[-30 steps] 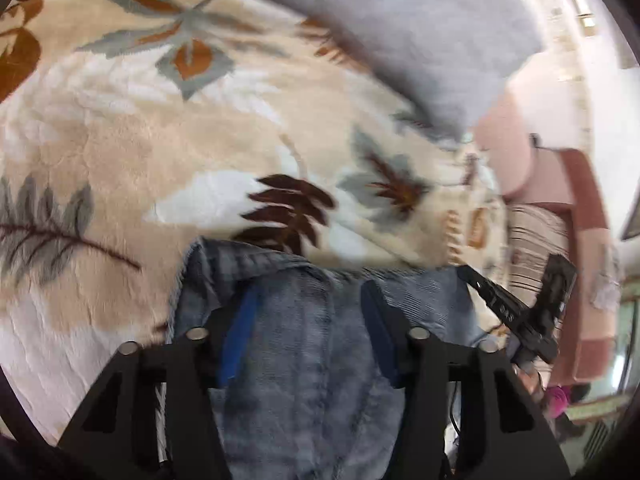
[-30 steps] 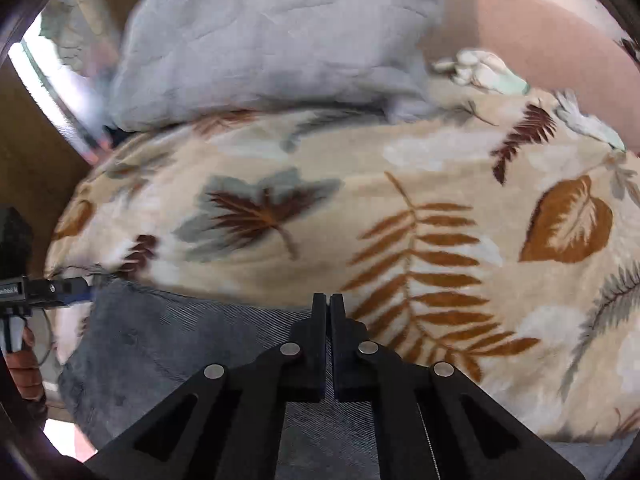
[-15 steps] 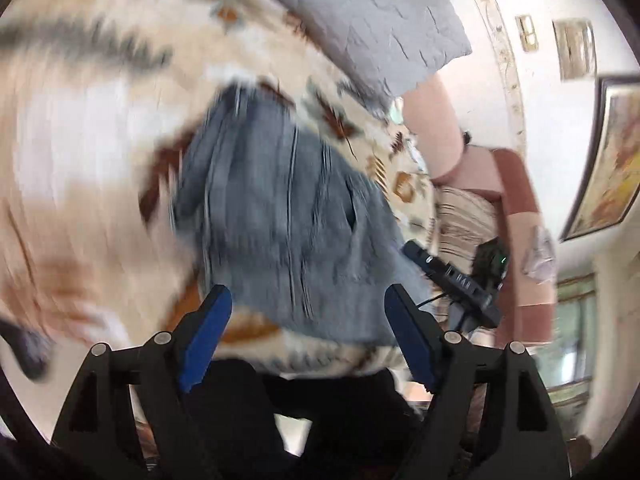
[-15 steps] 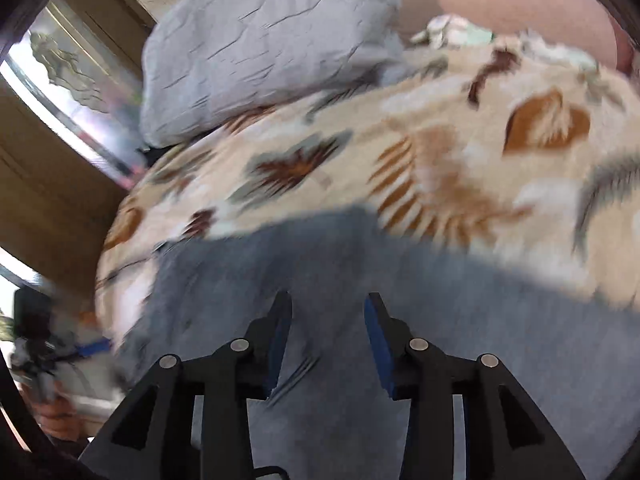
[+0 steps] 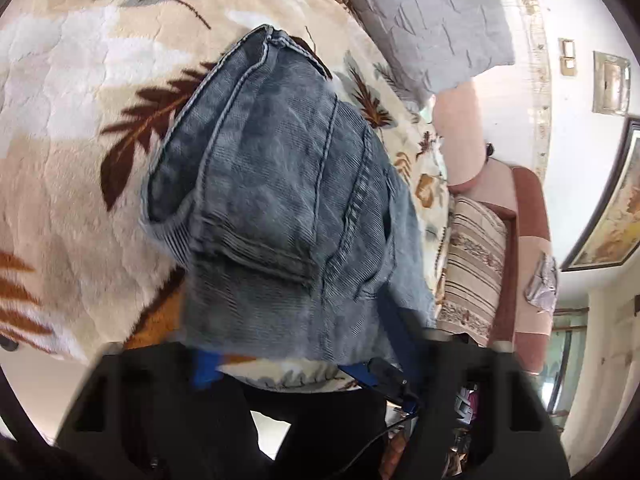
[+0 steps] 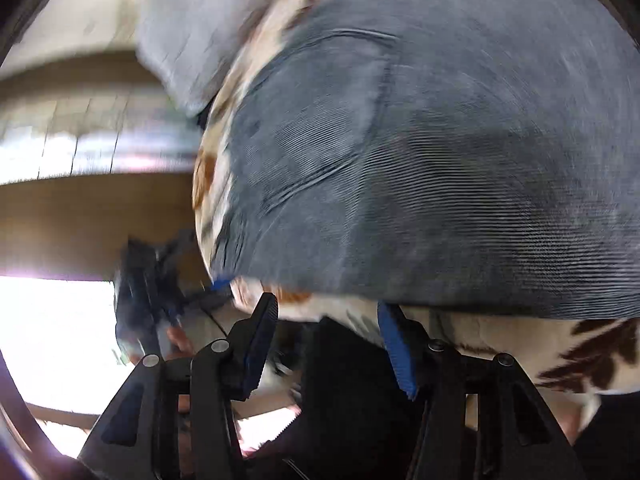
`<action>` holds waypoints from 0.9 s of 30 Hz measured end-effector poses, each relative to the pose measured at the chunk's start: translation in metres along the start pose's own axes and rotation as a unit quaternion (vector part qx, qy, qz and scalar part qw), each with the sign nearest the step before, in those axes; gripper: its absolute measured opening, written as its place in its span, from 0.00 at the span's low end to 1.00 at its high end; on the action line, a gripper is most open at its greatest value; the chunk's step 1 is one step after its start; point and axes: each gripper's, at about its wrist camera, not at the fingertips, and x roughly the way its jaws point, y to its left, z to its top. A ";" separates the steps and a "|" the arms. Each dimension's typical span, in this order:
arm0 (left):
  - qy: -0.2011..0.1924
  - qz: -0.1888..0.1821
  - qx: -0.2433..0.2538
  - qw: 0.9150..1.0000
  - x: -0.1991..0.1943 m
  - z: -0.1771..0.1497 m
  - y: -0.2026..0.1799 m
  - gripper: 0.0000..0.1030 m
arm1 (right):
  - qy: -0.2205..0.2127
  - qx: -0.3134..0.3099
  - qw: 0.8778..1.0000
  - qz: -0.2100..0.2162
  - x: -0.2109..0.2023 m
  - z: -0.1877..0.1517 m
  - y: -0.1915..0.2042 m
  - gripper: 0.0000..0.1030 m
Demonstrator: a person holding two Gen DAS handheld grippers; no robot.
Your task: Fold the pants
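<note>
One leaf-patterned blanket carries the folded blue jeans near its near edge, below a grey pillow, while both hand-held grippers, left closing and right opening, hang parted and empty at that edge.

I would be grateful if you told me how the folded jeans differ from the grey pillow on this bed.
The jeans are blue denim with stitched seams; the pillow is pale grey with a crinkled surface. The jeans lie folded at the near edge of the bed, just ahead of the grippers; the pillow sits at the far end. Both rest on the leaf-patterned blanket.
</note>
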 end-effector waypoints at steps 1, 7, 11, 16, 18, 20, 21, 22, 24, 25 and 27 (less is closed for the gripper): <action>0.001 0.008 0.006 1.000 -0.001 0.005 -0.003 0.17 | -0.009 0.022 1.000 0.013 0.002 0.001 -0.004 0.34; -0.055 0.001 0.067 0.996 -0.040 0.031 -0.039 0.09 | -0.087 -0.025 0.995 0.044 -0.017 0.017 0.048 0.06; -0.055 0.040 0.062 0.996 -0.034 0.031 -0.021 0.10 | -0.067 -0.036 0.997 0.024 -0.005 0.014 0.050 0.06; -0.019 0.045 -0.018 0.999 -0.011 0.033 0.037 0.10 | -0.019 0.001 1.000 -0.013 0.032 0.003 0.019 0.09; -0.029 0.035 -0.022 0.999 -0.019 0.031 0.038 0.12 | -0.017 -0.007 1.000 -0.012 0.028 0.002 0.024 0.12; -0.034 0.036 -0.002 0.999 -0.027 0.025 0.032 0.24 | -0.015 -0.017 1.000 -0.019 0.020 0.002 0.030 0.18; -0.036 0.031 0.005 0.999 -0.031 0.022 0.031 0.34 | -0.017 -0.023 0.999 -0.023 0.012 0.002 0.032 0.20; -0.038 0.025 0.010 0.999 -0.036 0.018 0.029 0.44 | -0.022 -0.029 0.999 -0.028 0.001 0.001 0.032 0.21; -0.041 0.015 0.026 0.999 -0.046 0.006 0.024 0.55 | -0.041 -0.029 0.998 -0.036 -0.021 -0.003 0.025 0.27; -0.042 0.012 0.033 0.998 -0.051 0.001 0.023 0.60 | -0.062 -0.024 0.997 -0.043 -0.037 -0.001 0.017 0.28; -0.039 0.003 0.048 0.998 -0.054 -0.013 0.015 0.66 | -0.117 -0.004 0.991 -0.066 -0.079 -0.002 -0.003 0.30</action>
